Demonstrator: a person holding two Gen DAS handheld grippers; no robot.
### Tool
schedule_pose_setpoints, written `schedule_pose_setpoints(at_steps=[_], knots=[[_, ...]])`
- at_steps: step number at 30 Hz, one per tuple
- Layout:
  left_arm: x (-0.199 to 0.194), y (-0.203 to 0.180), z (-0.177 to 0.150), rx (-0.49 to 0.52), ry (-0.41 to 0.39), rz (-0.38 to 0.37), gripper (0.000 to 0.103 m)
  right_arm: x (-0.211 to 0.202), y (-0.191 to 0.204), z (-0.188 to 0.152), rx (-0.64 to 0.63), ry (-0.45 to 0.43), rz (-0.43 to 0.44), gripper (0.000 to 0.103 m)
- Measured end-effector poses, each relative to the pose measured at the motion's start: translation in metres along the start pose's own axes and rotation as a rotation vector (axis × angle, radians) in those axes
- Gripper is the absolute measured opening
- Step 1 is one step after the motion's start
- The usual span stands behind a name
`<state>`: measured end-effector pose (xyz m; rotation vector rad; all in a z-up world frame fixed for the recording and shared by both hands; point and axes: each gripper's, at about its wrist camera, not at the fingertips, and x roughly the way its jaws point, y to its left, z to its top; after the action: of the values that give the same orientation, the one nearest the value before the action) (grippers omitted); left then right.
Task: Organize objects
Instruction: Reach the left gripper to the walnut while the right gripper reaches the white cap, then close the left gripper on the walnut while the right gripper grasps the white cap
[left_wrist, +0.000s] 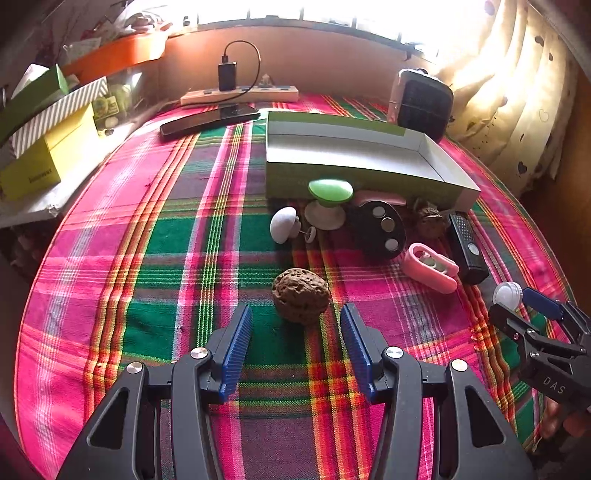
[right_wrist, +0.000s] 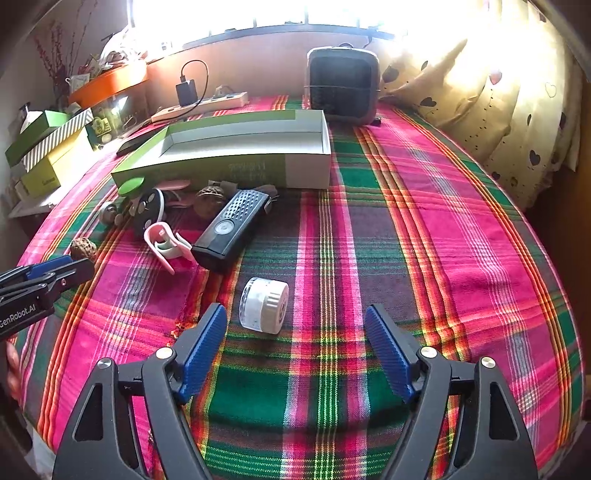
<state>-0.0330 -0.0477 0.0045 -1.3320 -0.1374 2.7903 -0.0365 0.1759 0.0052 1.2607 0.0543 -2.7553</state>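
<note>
An open green and white box (left_wrist: 354, 155) lies on the plaid cloth; it also shows in the right wrist view (right_wrist: 236, 147). In front of it lie a green knob (left_wrist: 330, 192), a white knob (left_wrist: 282, 224), a black disc with three metal studs (left_wrist: 380, 229), a pink clip (left_wrist: 430, 267), a black remote (left_wrist: 466, 247) and a walnut (left_wrist: 428, 218). My left gripper (left_wrist: 295, 325) is open, just short of a brown walnut (left_wrist: 301, 300). My right gripper (right_wrist: 295, 325) is open, just short of a small clear jar (right_wrist: 263, 304) lying on its side.
A power strip with a charger (left_wrist: 240, 92), a black phone (left_wrist: 210, 120) and a small heater (left_wrist: 424, 101) stand behind the box. Stacked boxes (left_wrist: 44, 147) sit at the left edge. A curtain (right_wrist: 517, 110) hangs at the right. The plaid cloth (right_wrist: 443, 221) stretches to the right.
</note>
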Motion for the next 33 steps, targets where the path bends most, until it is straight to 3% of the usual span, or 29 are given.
schedule_pose_setpoints(at_steps=[7, 15, 26, 33], knots=[[0.0022, 0.0003, 0.0034, 0.007, -0.004, 0.005, 0.047, -0.0007, -0.0022, 0.0017, 0.005, -0.008, -0.008, 0.062], [0.0024, 0.0026, 0.0050, 0.008, -0.004, 0.010, 0.031, -0.0019, -0.0028, 0.0016, 0.001, -0.015, -0.003, 0.047], [0.0029, 0.0025, 0.0052, 0.006, -0.004, 0.009, 0.031, -0.0022, -0.0007, 0.0016, -0.015, -0.017, 0.009, 0.020], [0.0037, 0.0014, 0.0046, 0.010, -0.004, 0.003, 0.031, -0.0029, 0.0023, 0.0028, -0.019, -0.019, 0.024, 0.020]])
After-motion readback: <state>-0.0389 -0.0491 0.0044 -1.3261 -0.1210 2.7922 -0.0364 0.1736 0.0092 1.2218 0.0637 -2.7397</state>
